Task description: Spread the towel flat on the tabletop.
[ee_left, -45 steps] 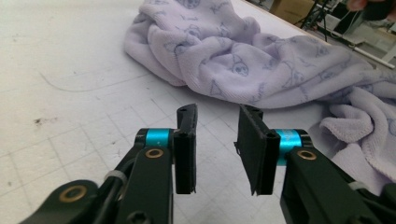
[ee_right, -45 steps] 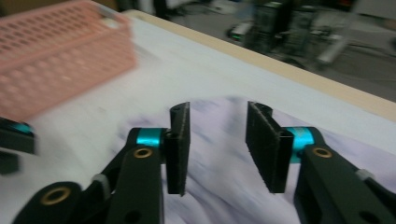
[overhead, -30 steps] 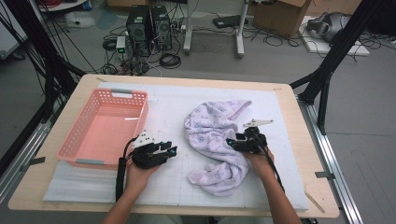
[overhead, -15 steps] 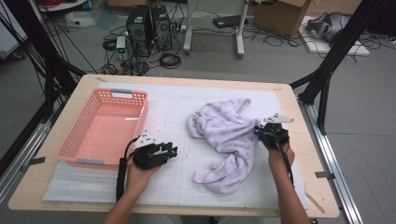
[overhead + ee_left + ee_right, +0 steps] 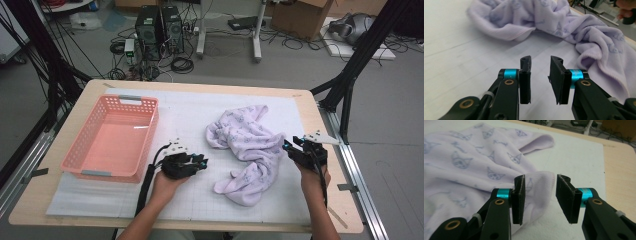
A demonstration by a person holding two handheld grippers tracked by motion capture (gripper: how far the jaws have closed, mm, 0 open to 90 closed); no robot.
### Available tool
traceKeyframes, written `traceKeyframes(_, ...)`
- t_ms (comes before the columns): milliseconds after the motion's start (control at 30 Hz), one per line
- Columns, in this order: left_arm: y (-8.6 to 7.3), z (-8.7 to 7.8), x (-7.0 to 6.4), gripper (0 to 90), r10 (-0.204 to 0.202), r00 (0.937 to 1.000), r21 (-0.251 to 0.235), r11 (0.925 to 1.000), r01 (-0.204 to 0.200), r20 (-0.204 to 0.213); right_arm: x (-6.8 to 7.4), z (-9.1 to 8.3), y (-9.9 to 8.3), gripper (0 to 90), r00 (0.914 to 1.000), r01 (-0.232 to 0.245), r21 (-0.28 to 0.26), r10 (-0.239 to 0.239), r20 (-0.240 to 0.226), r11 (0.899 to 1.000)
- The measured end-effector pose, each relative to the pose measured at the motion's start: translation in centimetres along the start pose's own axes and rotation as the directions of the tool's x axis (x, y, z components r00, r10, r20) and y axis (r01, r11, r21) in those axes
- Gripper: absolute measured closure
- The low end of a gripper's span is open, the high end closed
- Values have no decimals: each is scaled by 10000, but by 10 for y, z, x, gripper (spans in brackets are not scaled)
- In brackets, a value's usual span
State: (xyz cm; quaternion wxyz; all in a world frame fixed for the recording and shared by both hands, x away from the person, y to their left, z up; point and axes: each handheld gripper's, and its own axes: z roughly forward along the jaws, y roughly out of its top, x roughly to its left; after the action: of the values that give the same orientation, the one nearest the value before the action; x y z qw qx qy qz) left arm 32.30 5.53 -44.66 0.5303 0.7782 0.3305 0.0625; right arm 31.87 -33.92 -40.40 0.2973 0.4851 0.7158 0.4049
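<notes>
Closing now, the right gripper (image 5: 539,195) could pinch just the hem tip of the lilac towel (image 5: 250,150); its 2 jaws stand apart with that corner between them, touching the left one, so a shallow bite might slip when lifted. The left gripper (image 5: 540,78) also has its 2 jaws apart with nothing between them, resting just left of the towel, which lies crumpled on the white gridded mat (image 5: 190,112). Dragging the cloth 1-handed could bunch it further. A pink basket (image 5: 112,137) sits well left of the towel. Beyond the towel, past the wooden table (image 5: 310,107) edge, computer towers (image 5: 160,25), cables and a cardboard box (image 5: 295,15) clutter the grey floor.
</notes>
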Motion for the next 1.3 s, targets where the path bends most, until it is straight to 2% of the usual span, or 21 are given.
traceKeyframes(33, 8, 16, -6, 690, 60, 9999, 196, 9998, -62, 124, 2, -5, -5, 578, 9999, 18, -60, -18, -137, 10000)
traceKeyframes(133, 15, 33, -11, 620, 8, 9999, 415, 9991, -14, 147, 2, -6, -11, 578, 9995, 74, 30, -73, -312, 10000)
traceKeyframes(167, 21, 48, -13, 609, 74, 10000, 731, 9973, -71, -30, 1, -5, -12, 577, 9993, 27, 86, -23, -364, 10000)
traceKeyframes(200, 21, 48, -13, 602, 74, 10000, 731, 9973, -71, -30, 1, -5, -13, 577, 9992, -46, 90, 50, -389, 9999)
traceKeyframes(333, 27, 78, -16, 529, -124, 9996, 1248, 9921, 157, -269, -1, -6, -13, 577, 9985, -138, -6, 137, -530, 9999)
traceKeyframes(467, 30, 88, -27, 494, 200, 9997, 1601, 9869, -219, 129, -1, -7, -13, 577, 9981, -240, -17, 238, -575, 9997)
traceKeyframes(567, 34, 103, -45, 473, 817, 9955, 1889, 9779, -895, 489, -3, -7, -13, 577, 9979, -286, -92, 281, -592, 9995)
traceKeyframes(767, 39, 122, -60, 456, 1245, 9918, 2074, 9699, -1275, 274, -2, -8, -13, 577, 9978, -246, -128, 238, -613, 9996)
traceKeyframes(800, 40, 126, -66, 471, 1738, 9848, 2197, 9605, -1707, 49, -1, -8, -13, 578, 9978, -273, -94, 266, -606, 9996)
traceKeyframes(833, 40, 126, -66, 504, 1738, 9848, 2197, 9605, -1707, 49, -2, -7, -14, 577, 9978, -252, -75, 247, -612, 9997)
traceKeyframes(867, 41, 128, -69, 569, 2081, 9780, 2277, 9529, -2003, -104, -1, -7, -14, 578, 9978, -274, -74, 269, -602, 9996)
traceKeyframes(900, 39, 129, -72, 635, 2560, 9664, 2221, 9437, -2450, -217, -1, -6, -14, 577, 9977, -299, -90, 293, -619, 9995)
traceKeyframes(933, 40, 128, -70, 684, 2445, 9695, 2222, 9462, -2352, -151, -1, -6, -14, 577, 9977, -260, -69, 255, -626, 9996)
traceKeyframes(967, 40, 128, -70, 797, 2445, 9695, 2222, 9462, -2352, -151, -1, -6, -14, 578, 9977, -258, -44, 255, -628, 9997)
traceKeyframes(1000, 41, 127, -67, 842, 2185, 9758, 2207, 9516, -2138, 29, -1, -6, -14, 578, 9977, -266, -59, 262, -631, 9996)
traceKeyframes(1033, 41, 126, -63, 846, 1823, 9831, 2190, 9587, -1812, 153, -1, -7, -14, 578, 9975, -312, -32, 309, -629, 9995)
traceKeyframes(1067, 40, 124, -62, 851, 1704, 9852, 2155, 9616, -1698, 161, -1, -7, -14, 577, 9976, -311, -59, 307, -623, 9995)
traceKeyframes(1133, 42, 110, -53, 855, 1297, 9915, 1477, 9804, -1301, 119, -3, -8, -15, 577, 9975, -365, -57, 361, -604, 9993)
traceKeyframes(1167, 42, 110, -53, 855, 1297, 9915, 1477, 9804, -1301, 119, -4, -7, -16, 578, 9974, -415, -53, 411, -596, 9991)
traceKeyframes(1200, 44, 96, -45, 855, 1042, 9945, 1066, 9888, -1046, 89, -5, -7, -17, 577, 9968, -523, -20, 521, -606, 9986)
traceKeyframes(1300, 45, 80, -36, 855, 859, 9961, 675, 9941, -845, -180, -7, -7, -18, 577, 9968, -561, 15, 561, -572, 9984)
